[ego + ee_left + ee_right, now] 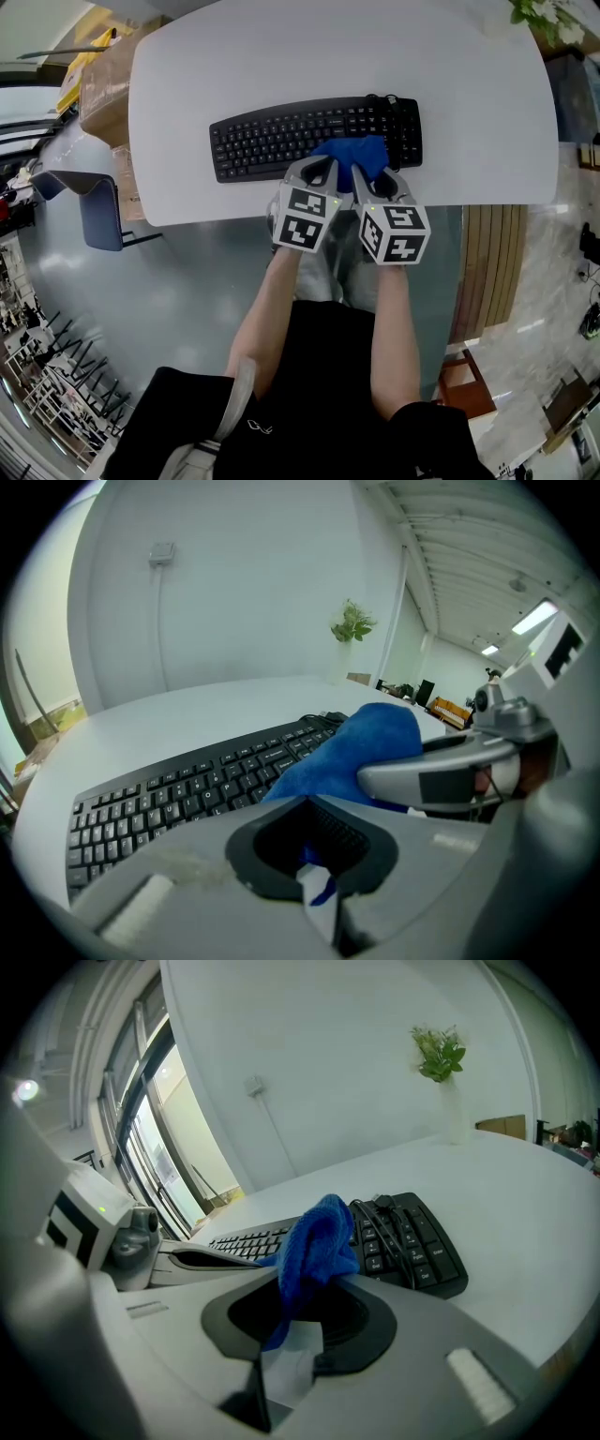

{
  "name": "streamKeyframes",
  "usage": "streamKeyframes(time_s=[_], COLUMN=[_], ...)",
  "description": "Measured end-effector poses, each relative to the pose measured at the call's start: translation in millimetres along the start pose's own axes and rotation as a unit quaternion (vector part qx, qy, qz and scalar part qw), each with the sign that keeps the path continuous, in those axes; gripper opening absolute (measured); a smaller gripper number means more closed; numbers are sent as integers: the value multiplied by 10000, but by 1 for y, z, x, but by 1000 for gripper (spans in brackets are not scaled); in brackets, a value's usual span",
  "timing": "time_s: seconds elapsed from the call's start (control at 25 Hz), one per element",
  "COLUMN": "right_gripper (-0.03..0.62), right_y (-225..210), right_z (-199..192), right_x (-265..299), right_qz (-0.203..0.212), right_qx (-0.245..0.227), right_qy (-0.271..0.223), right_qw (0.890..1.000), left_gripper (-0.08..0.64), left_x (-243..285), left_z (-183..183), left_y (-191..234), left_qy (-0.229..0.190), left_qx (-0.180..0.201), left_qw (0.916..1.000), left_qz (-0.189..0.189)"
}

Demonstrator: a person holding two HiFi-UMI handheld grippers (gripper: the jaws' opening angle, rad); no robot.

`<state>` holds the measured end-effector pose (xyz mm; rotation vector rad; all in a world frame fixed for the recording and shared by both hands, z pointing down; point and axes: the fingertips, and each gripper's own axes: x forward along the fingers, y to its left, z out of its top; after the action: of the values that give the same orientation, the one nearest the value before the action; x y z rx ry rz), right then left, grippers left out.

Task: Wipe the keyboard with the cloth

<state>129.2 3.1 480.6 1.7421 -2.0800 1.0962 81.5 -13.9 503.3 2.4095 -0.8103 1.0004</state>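
Observation:
A black keyboard [272, 141] lies across the white table [281, 56]. A bunched blue cloth [352, 157] rests on its right part, near the number pad. My left gripper [323, 176] and right gripper [378, 183] stand side by side at the table's near edge, both shut on the cloth. In the left gripper view a scrap of cloth [356, 747] shows in the closed jaws of my left gripper [317, 891], over the keyboard [178, 794]. In the right gripper view the cloth [314, 1241] rises out of my right gripper [286, 1349], beside the keyboard [422, 1241].
A coiled black cable [389, 1218] lies on the number pad. A plant in a white vase [442, 1068] stands at the table's far right corner. Cardboard boxes [98, 80] and a blue chair [94, 206] are left of the table. The table's near edge runs just under the grippers.

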Motion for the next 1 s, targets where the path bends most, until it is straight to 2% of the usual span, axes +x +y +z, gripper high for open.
streamKeyframes(time_s=[1.0], right_gripper=[83], right_y=[-77], right_z=[23], right_x=[-45], right_qz=[-337], right_qx=[205], right_qy=[-260], right_qw=[9989], left_gripper=[-3], left_x=[43], left_z=[43], left_y=[-72], left_qy=[-61], left_qx=[339], left_qw=[9987], left_qz=[-386])
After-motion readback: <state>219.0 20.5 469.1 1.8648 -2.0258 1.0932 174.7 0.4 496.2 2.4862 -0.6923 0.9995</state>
